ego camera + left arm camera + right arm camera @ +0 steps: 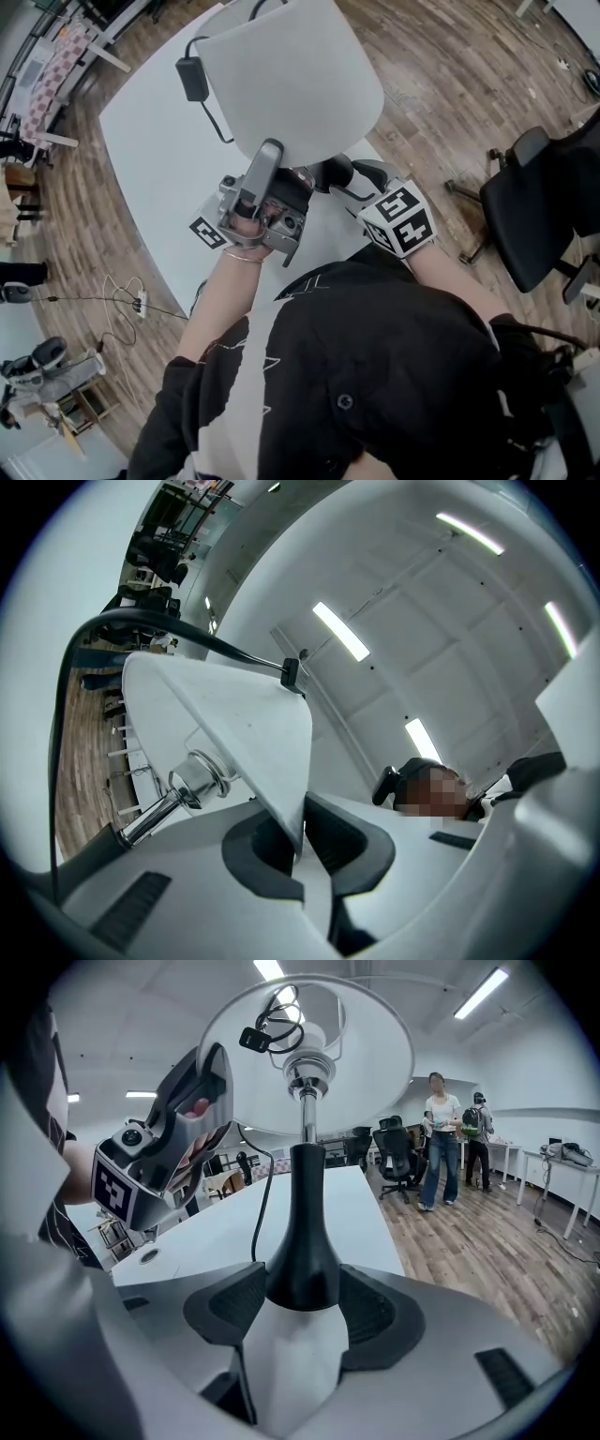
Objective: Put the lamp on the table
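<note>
the lamp [291, 75] is held up over the white table [141, 169], its pale shade [234, 733] at twelve o'clock from the person's hands, the left gripper [302, 841] clenched on the shade's rim at nine o'clock and the right gripper [302, 1302] clamped round the black stem [302, 1241] at three o'clock, cord [260, 1194] trailing down

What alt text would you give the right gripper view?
The right tongs clamp the black stem of a lamp, with a white table beyond. The left tongs pinch the rim of its white shade; people stand in the background.
</note>
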Available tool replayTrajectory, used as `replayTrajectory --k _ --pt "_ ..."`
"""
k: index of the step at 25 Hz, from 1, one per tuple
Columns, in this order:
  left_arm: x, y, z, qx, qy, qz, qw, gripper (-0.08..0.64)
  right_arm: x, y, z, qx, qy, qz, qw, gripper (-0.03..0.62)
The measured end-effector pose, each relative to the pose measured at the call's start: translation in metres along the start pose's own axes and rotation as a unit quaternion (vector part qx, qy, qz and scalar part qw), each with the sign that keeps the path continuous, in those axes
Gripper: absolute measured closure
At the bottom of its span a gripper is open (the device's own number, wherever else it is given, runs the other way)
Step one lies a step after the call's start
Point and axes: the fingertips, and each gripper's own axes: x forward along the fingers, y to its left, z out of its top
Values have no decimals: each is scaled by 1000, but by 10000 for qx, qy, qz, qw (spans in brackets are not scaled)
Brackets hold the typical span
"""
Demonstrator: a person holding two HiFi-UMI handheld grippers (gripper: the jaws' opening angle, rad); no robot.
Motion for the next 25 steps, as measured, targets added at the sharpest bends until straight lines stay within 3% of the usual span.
replayTrajectory --k 10,13,17,25 --pt "0 1 -2 -34 45 -7 10000 548 -8 8 2 -27 -26 78 10000 446" --pt "0 1 -2 -33 42 12 10000 548 -9 7 2 -21 -55 29 10000 453" --pt "0 2 -3 -45 37 66 10000 548 -15 9 7 74 -245 50 9997 555" --pt "0 1 -4 -16 55 132 9999 546 -23 3 2 206 -245 -94 9994 566"
